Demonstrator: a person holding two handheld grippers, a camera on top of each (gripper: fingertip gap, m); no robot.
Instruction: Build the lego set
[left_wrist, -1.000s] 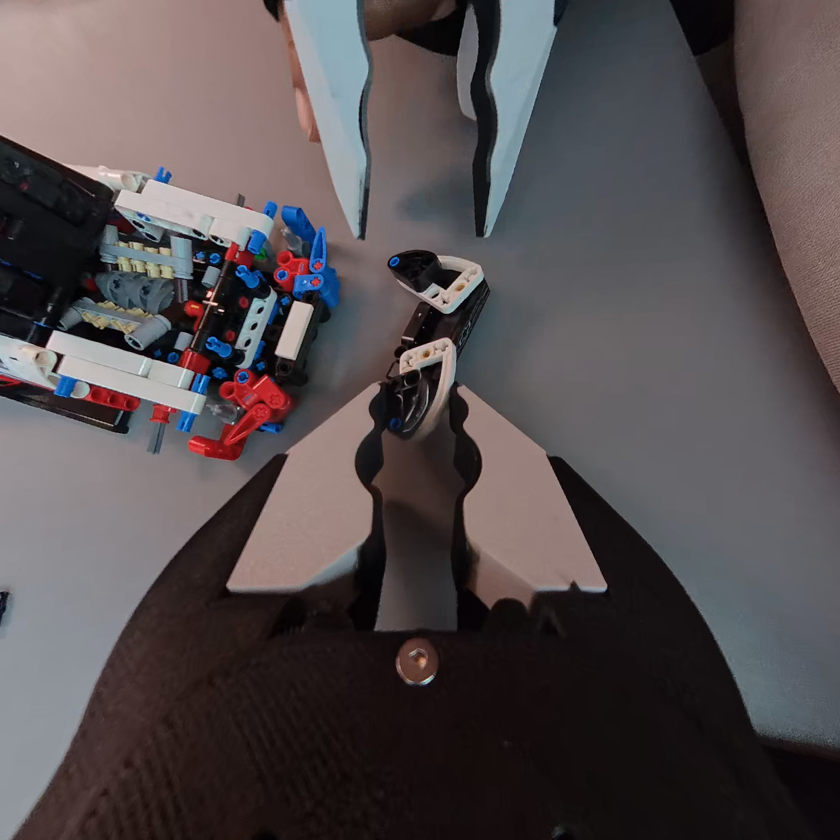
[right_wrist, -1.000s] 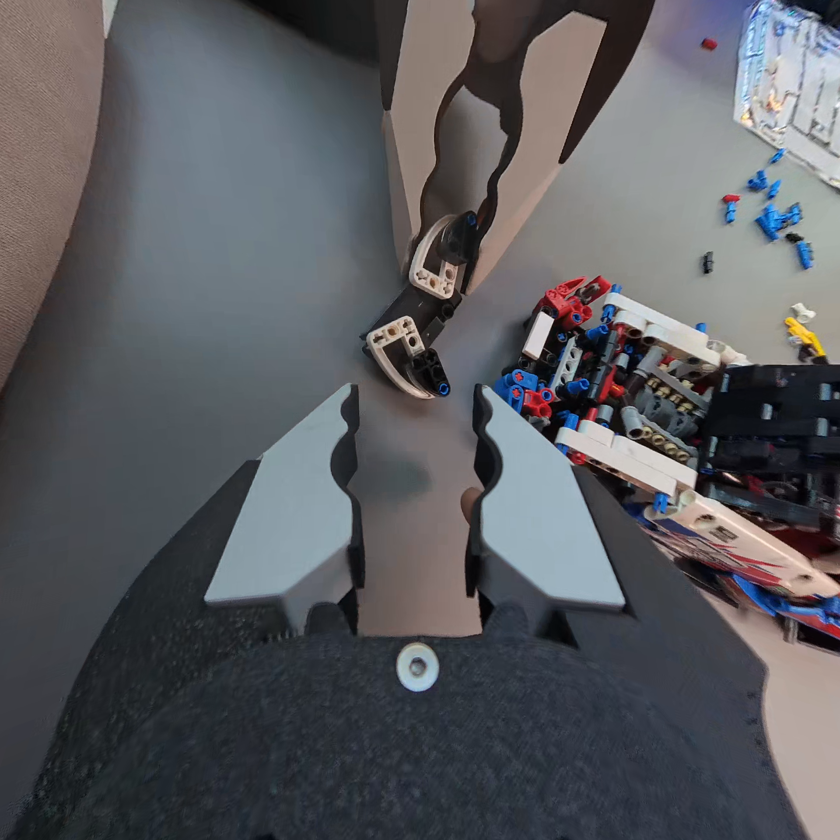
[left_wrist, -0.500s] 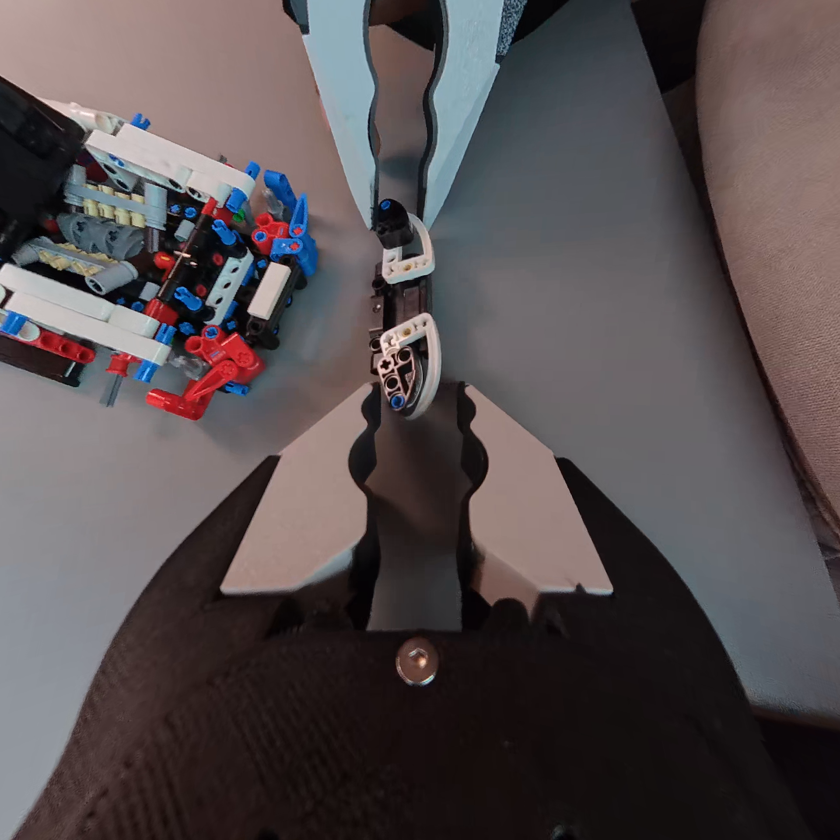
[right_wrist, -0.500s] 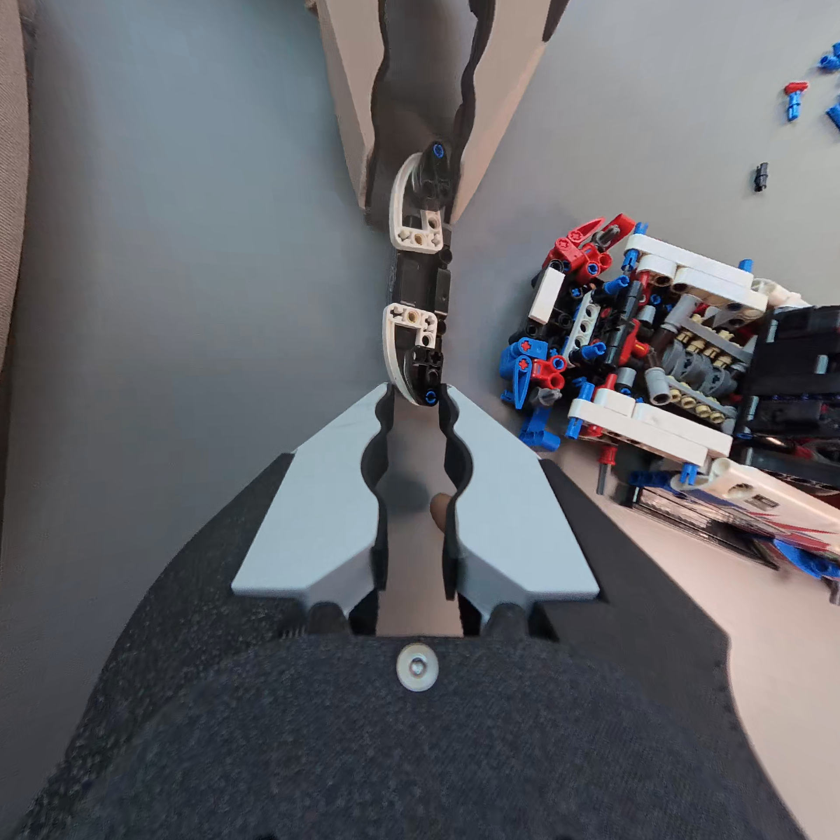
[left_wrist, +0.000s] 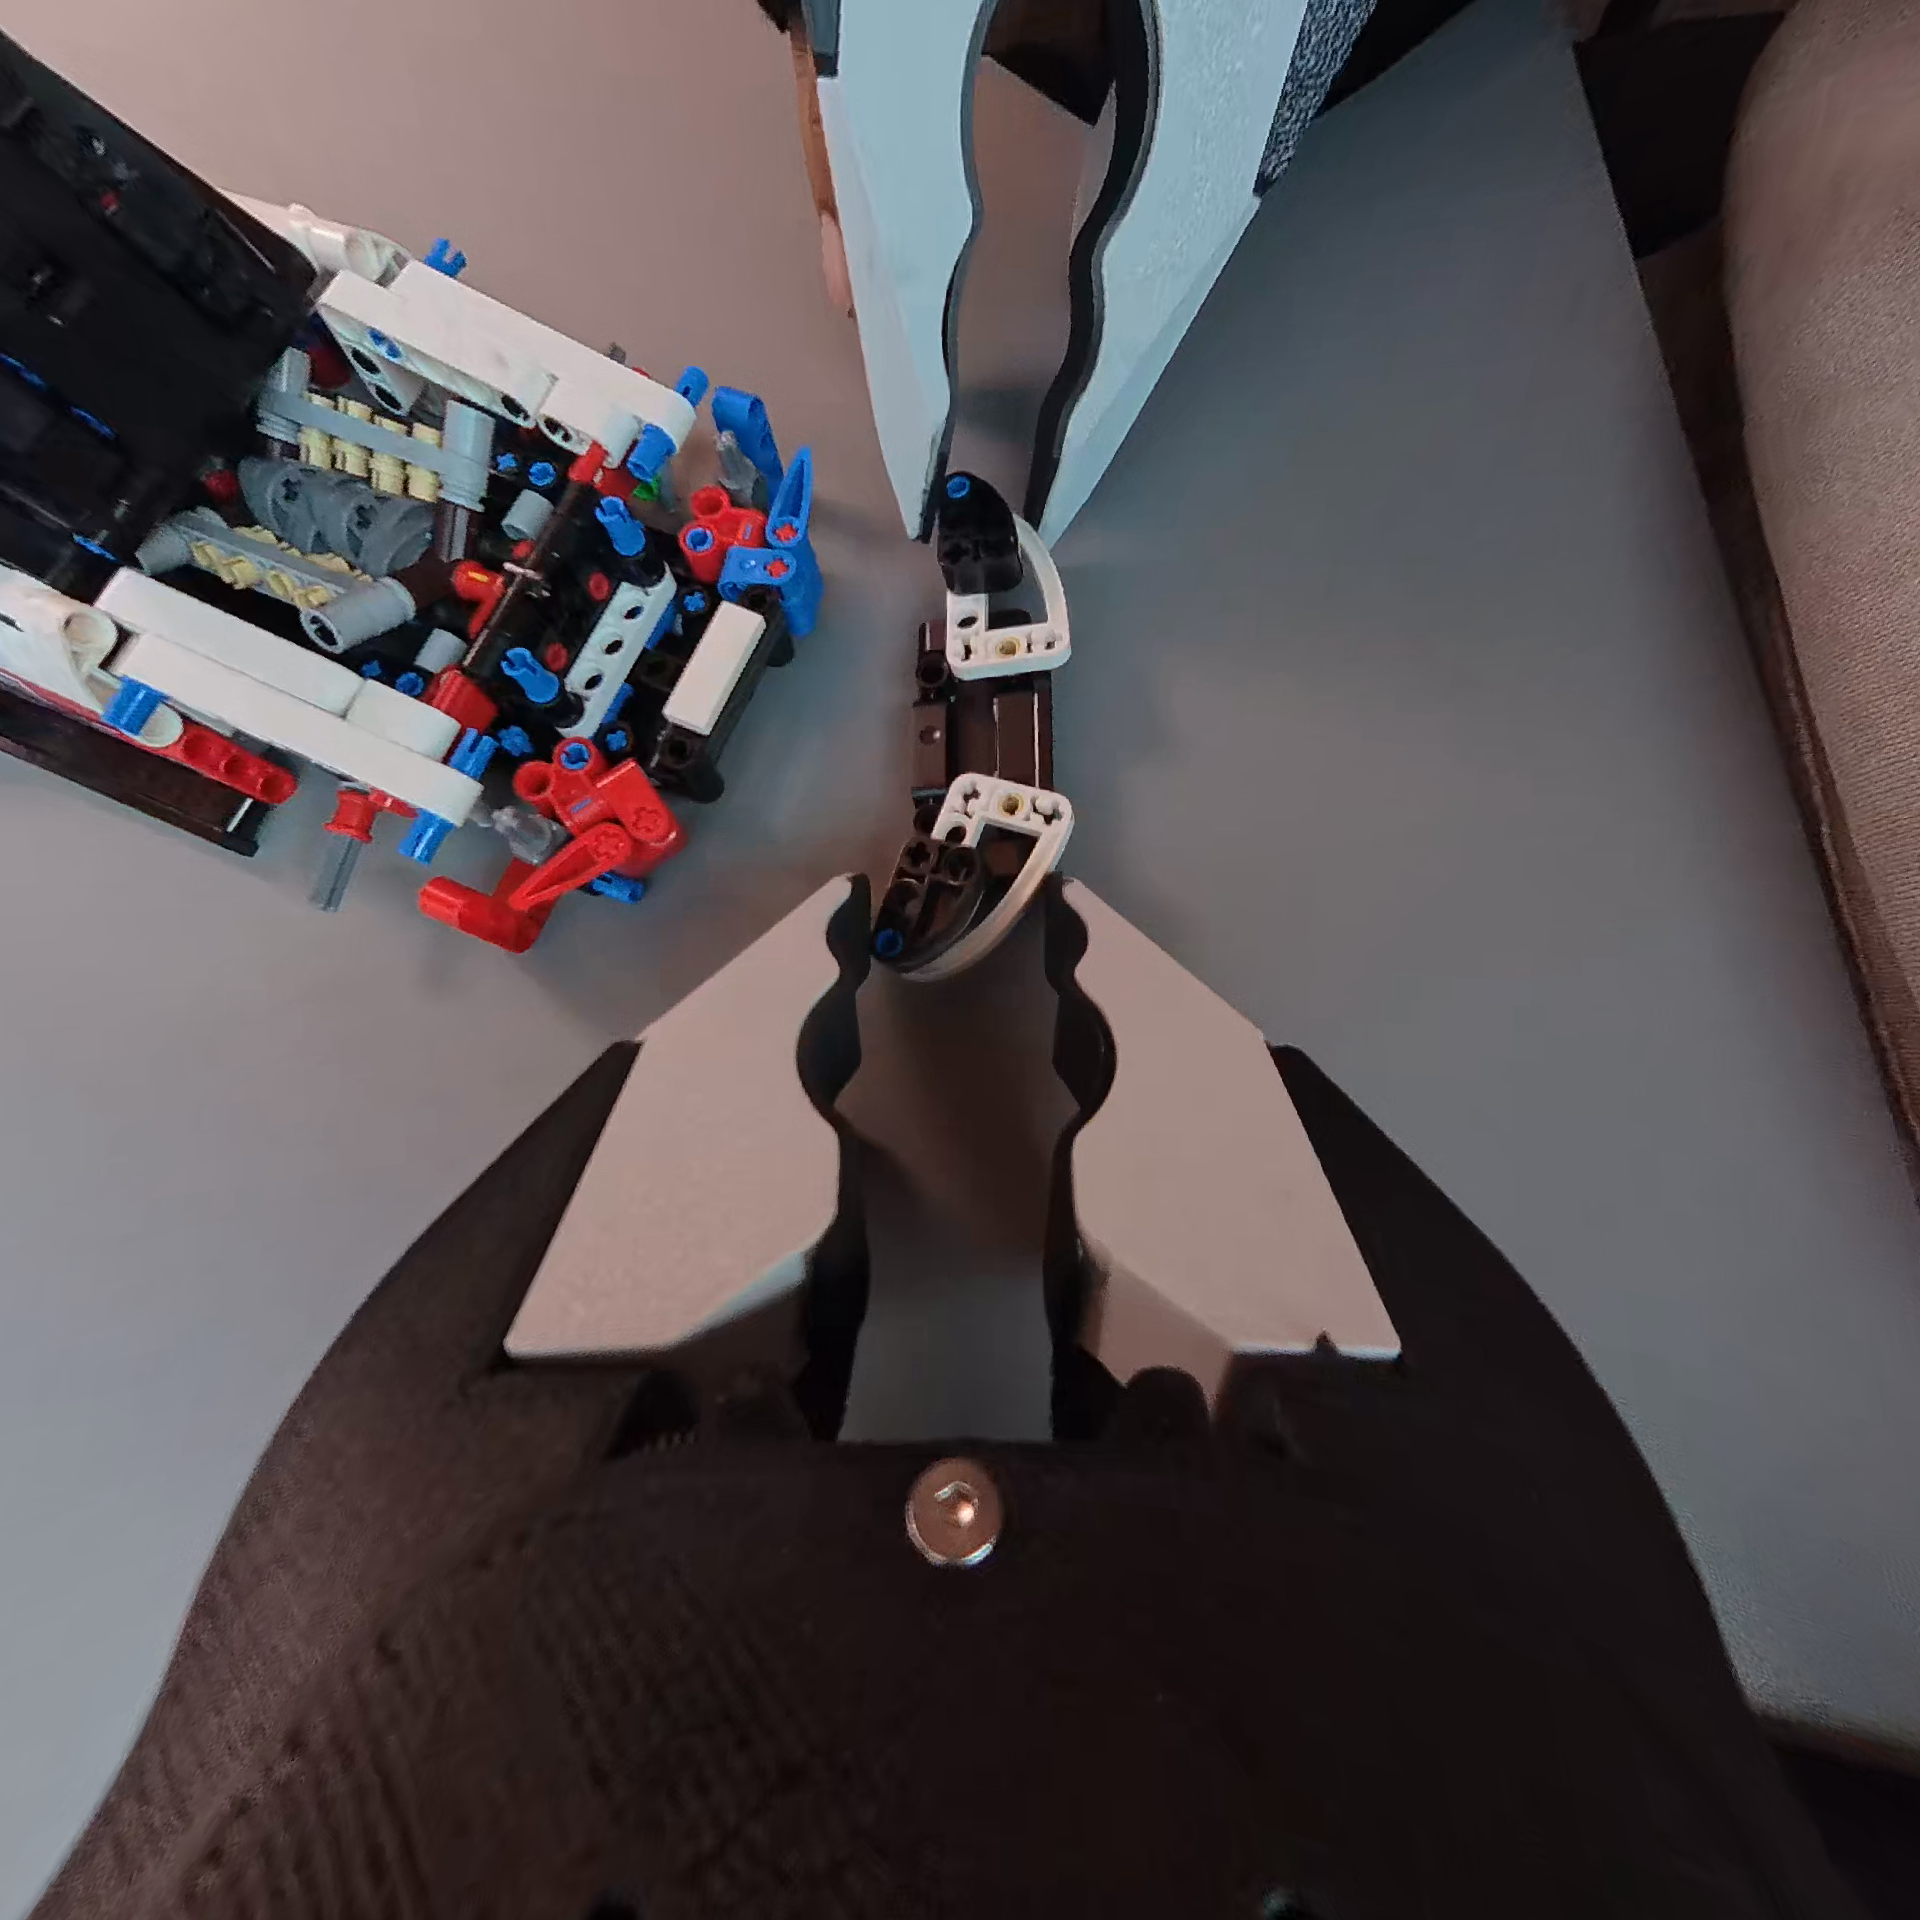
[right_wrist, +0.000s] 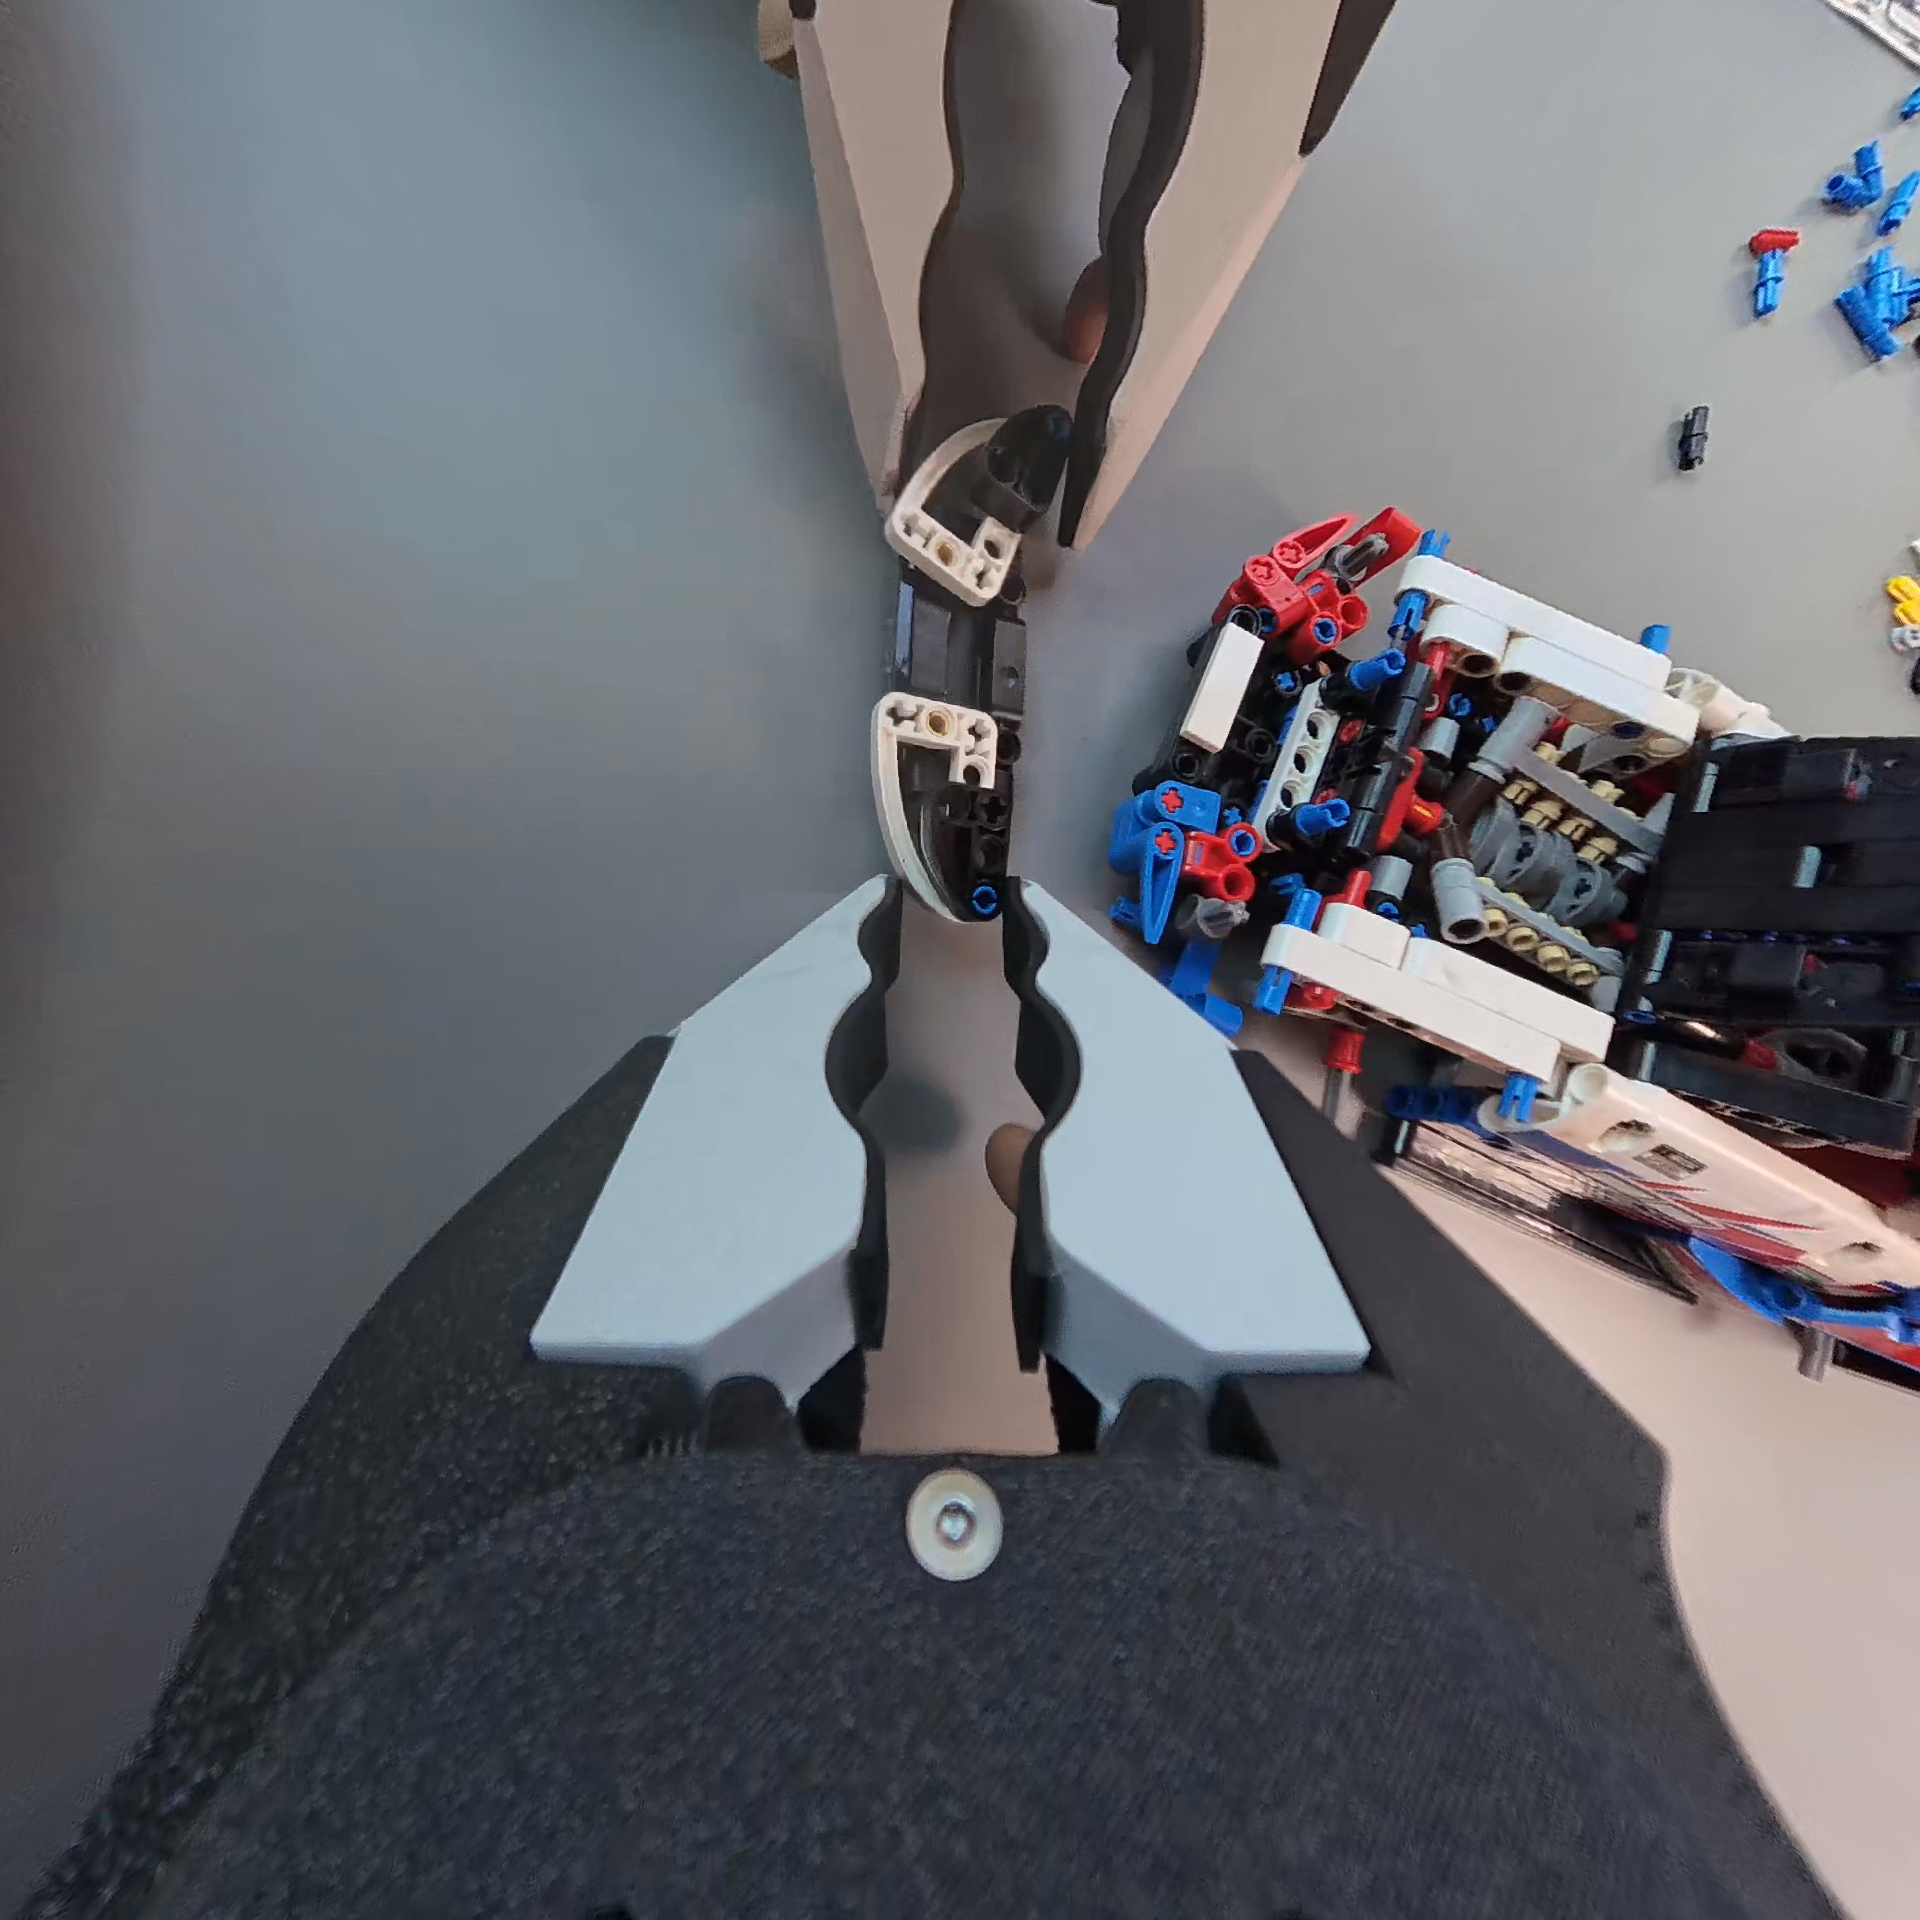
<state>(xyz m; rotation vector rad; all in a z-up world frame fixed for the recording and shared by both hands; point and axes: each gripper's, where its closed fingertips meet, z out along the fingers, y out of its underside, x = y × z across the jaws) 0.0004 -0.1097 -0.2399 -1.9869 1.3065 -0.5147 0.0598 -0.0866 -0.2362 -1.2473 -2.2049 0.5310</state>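
A small black and white lego sub-assembly (left_wrist: 987, 717) with two curved white panels hangs just above the grey table between my two grippers. My left gripper (left_wrist: 956, 899) is shut on its near curved end. My right gripper (right_wrist: 951, 894) is shut on the opposite end, where a blue pin shows. The sub-assembly also shows in the right wrist view (right_wrist: 956, 665). The part-built car model (left_wrist: 416, 623) of white, black, red and blue parts lies on the table to the left of it, and shows on the right in the right wrist view (right_wrist: 1507, 831).
Loose blue and red pins (right_wrist: 1870, 281) and a small black pin (right_wrist: 1691, 436) lie on the table beyond the car. A brown fabric cushion (left_wrist: 1818, 623) runs along the table edge on the right of the left wrist view. Some 7 centimeters of space lies between my two pairs of fingers.
One second ago my right gripper was open and clear of the sub-assembly. It moved in and shut on the far end. The sub-assembly now lies straight between both grippers.
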